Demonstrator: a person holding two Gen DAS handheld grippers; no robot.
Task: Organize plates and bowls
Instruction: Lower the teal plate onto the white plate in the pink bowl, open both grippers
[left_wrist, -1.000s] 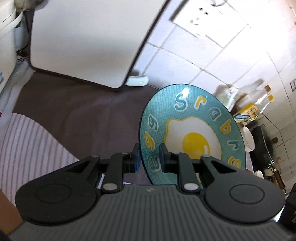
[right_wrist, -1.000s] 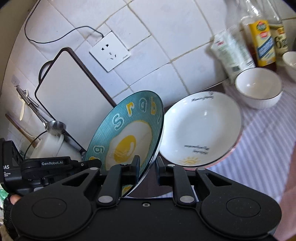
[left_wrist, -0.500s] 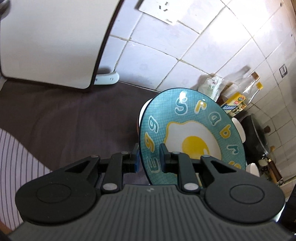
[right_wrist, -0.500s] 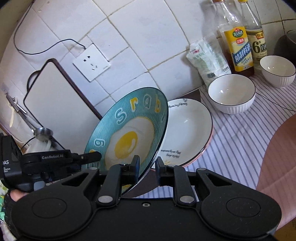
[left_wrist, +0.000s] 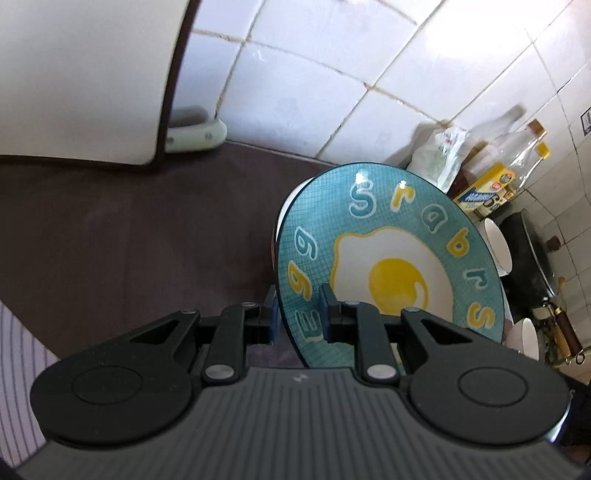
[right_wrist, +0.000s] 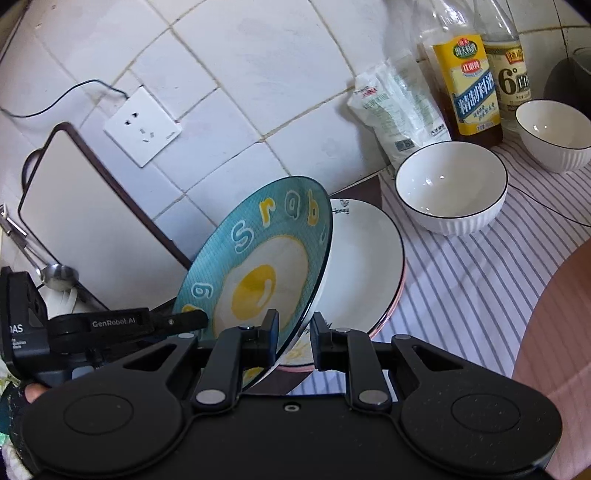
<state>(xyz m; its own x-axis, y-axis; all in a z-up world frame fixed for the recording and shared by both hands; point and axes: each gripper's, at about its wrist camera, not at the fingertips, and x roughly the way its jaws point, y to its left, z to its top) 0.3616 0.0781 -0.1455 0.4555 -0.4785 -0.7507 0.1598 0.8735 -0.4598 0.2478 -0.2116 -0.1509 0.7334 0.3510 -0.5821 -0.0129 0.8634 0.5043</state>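
A teal plate (left_wrist: 388, 258) with a fried-egg picture and coloured letters is held tilted on edge between both grippers. My left gripper (left_wrist: 297, 314) is shut on its near rim. My right gripper (right_wrist: 295, 332) is shut on its lower rim from the other side. In the right wrist view the teal plate (right_wrist: 266, 266) leans over a white plate (right_wrist: 365, 258) with a pink edge that lies on the counter. The white plate's rim (left_wrist: 282, 214) peeks out behind the teal one. My left gripper's finger (right_wrist: 177, 320) reaches the teal plate from the left.
Two white ribbed bowls (right_wrist: 450, 184) (right_wrist: 554, 133) stand on a striped cloth (right_wrist: 480, 288). A white bag (right_wrist: 399, 110) and two bottles (right_wrist: 469, 85) line the tiled wall. A cutting board (right_wrist: 92, 221) leans at the left, a ladle (right_wrist: 59, 277) beside it. A dark pan (left_wrist: 532, 251) sits far right.
Both grippers have carried the teal plate to the right and a little down, so it now overlaps the white plate. The bowls and bottles have come closer.
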